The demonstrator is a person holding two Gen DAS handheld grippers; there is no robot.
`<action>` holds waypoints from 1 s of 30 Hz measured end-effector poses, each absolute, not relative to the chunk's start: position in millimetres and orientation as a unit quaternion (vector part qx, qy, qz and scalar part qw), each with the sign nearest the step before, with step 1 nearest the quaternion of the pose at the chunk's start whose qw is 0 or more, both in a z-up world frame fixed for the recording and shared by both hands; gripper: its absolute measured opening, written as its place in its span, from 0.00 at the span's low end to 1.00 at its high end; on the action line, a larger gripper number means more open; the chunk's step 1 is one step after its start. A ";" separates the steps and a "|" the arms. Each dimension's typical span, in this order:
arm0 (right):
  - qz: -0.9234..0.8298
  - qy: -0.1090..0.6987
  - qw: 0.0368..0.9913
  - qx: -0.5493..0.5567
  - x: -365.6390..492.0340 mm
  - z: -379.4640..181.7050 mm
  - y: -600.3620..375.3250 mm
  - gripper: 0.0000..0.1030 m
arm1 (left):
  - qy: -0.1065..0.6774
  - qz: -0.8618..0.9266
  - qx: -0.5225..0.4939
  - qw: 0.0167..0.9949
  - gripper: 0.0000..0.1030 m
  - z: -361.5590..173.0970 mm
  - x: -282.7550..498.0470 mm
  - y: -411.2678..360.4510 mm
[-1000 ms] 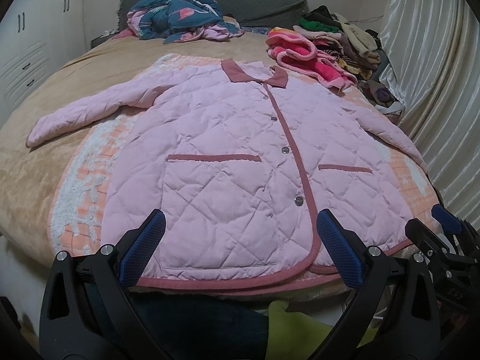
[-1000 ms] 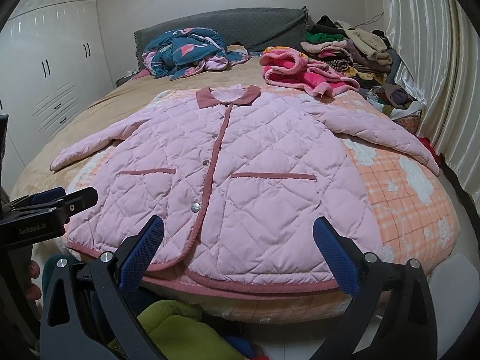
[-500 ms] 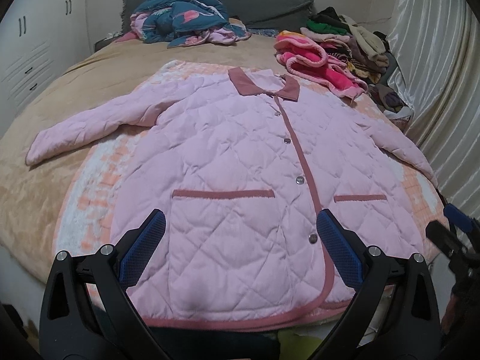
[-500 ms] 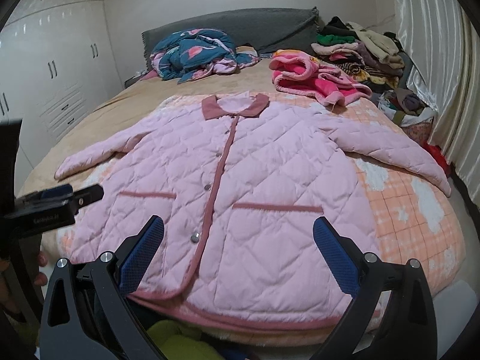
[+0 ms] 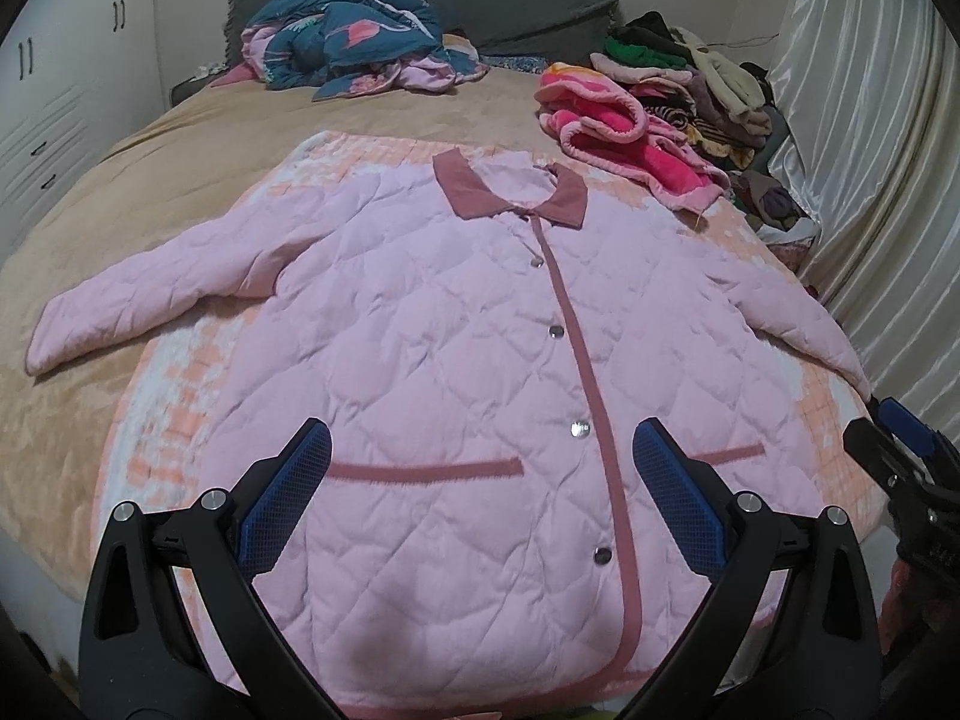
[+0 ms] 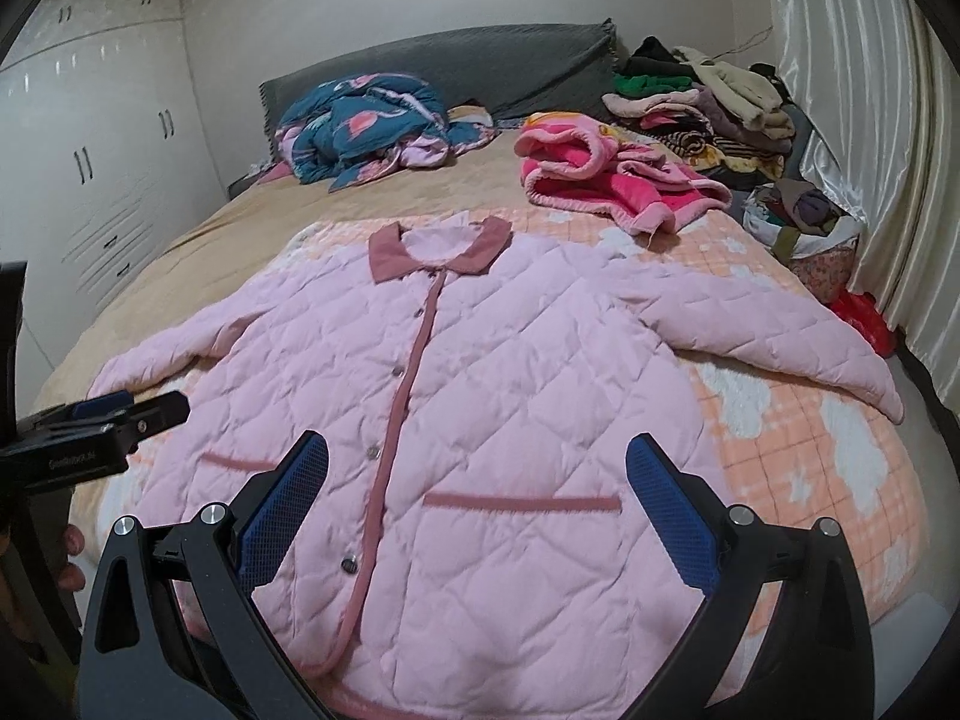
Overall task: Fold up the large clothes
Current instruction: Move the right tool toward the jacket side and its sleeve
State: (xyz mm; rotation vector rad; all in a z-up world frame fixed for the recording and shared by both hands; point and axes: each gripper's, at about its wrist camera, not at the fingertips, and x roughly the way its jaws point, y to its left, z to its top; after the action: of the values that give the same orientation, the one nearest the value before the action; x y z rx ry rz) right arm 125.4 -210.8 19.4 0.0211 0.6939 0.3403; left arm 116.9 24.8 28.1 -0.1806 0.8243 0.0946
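The left tongs (image 5: 480, 480) and right tongs (image 6: 477, 480) are held wide apart above the hem; nothing is gripped or touched. The pink quilted jacket (image 5: 456, 348) is spread flat, buttoned, at the bed's (image 5: 120, 192) near edge.

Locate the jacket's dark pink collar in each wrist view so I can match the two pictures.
Left wrist: the collar sits upper centre, just right of the middle.
Right wrist: the collar sits upper centre, just left of the middle.
Shared landmark: the bright pink fleece garment, lying beyond the collar to its right.
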 end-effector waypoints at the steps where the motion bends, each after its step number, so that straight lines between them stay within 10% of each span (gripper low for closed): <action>1: 0.164 0.338 0.927 0.013 129.3 20.2 -211.9 0.96 | 0.399 0.046 -0.086 0.912 0.92 29.1 120.6 24.2; 30: 0.054 0.329 0.941 0.065 247.8 23.5 -290.5 0.96 | 0.425 0.033 -0.070 0.902 0.92 35.5 250.8 -15.4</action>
State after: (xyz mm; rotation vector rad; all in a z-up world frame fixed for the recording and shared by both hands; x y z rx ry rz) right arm 247.8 -290.5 23.5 0.1335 0.6711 0.1108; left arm 250.8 -15.4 35.5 -0.1438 0.8794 0.0689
